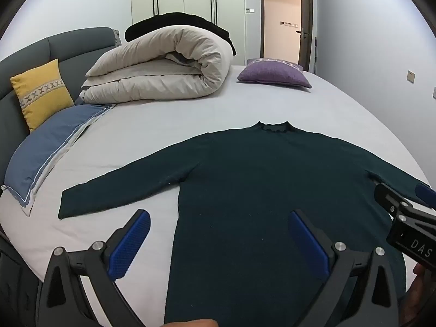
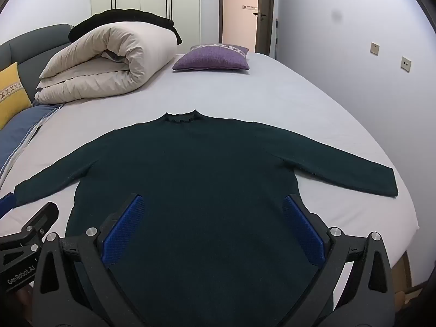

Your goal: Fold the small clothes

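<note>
A dark green long-sleeved sweater lies flat on the white bed, collar far, both sleeves spread out; it also shows in the right wrist view. My left gripper is open and empty above the sweater's lower left edge, with its left pad over the sheet. My right gripper is open and empty above the sweater's lower body. The right gripper also shows at the right edge of the left wrist view, and the left gripper shows at the left edge of the right wrist view.
A rolled beige duvet and a purple cushion lie at the far side of the bed. A yellow cushion and a blue pillow lie at the left by the grey headboard. The bed's right edge is near the wall.
</note>
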Available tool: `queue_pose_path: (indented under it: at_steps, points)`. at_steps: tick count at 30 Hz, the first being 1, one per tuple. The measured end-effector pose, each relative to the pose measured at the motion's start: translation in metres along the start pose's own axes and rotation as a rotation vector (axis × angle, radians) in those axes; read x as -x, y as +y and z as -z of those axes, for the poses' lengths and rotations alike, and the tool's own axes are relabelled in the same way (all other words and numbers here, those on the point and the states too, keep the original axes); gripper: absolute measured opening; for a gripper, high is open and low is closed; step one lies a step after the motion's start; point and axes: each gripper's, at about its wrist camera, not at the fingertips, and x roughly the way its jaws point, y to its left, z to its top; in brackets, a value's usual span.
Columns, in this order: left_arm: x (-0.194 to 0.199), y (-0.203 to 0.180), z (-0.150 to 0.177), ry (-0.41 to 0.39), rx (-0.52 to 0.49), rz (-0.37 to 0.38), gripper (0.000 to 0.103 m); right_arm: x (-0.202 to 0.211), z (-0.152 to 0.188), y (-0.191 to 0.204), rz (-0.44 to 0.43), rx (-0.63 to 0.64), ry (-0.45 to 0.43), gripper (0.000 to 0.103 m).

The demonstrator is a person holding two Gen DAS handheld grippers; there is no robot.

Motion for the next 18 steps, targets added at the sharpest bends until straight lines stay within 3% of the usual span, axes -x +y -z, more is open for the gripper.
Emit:
queue_pose_path:
  at_steps: [18]
  points:
    - [0.0037, 0.0005, -0.0032, -0.003, 0.007, -0.001, 0.103, -0.0023, -0.0001, -0.0022, 0.004, 0.007, -0.003, 0.103]
